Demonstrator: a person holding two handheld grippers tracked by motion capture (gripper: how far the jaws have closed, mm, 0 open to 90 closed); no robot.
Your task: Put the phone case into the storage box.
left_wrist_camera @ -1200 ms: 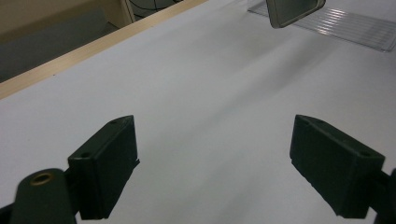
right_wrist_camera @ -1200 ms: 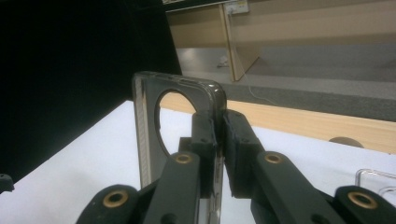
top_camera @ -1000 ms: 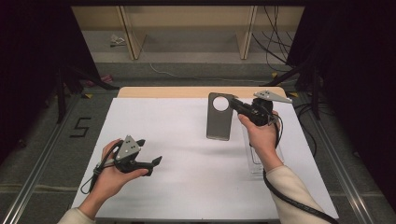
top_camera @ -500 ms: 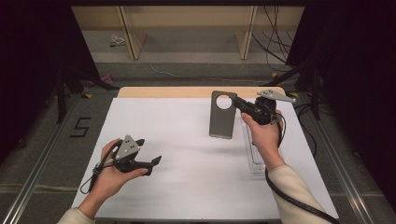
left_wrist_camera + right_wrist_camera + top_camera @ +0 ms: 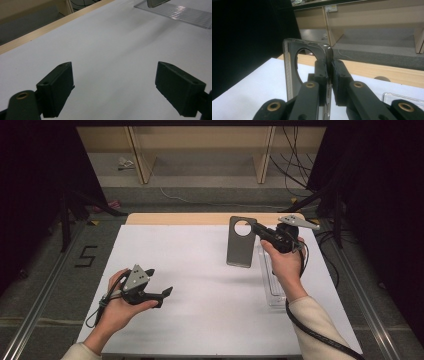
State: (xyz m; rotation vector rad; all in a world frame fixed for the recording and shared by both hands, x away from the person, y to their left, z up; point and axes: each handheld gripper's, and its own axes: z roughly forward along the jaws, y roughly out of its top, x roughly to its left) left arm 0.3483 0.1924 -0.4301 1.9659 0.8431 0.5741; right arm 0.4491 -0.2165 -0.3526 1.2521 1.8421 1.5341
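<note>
A grey phone case (image 5: 241, 242) with a round camera hole hangs upright above the white table (image 5: 200, 270), held by its right edge. My right gripper (image 5: 256, 228) is shut on that edge. In the right gripper view the case (image 5: 292, 65) stands on end with the jaws clamped on its rim (image 5: 328, 75). A clear plastic tray (image 5: 272, 280) lies on the table under the right hand. My left gripper (image 5: 167, 291) rests low at the front left, open, nothing between its fingers (image 5: 57, 87). In the left gripper view the clear tray (image 5: 180, 13) lies far off.
A bare wooden strip (image 5: 175, 218) runs along the table's far edge. Beyond it stands a wooden shelf frame (image 5: 200, 150) on a grey floor. Black cables (image 5: 295, 165) trail at the back right. A "5" mark (image 5: 86, 256) is on the floor at left.
The right gripper has carried the phone case slightly right and farther back. The left gripper has stayed in place, open.
</note>
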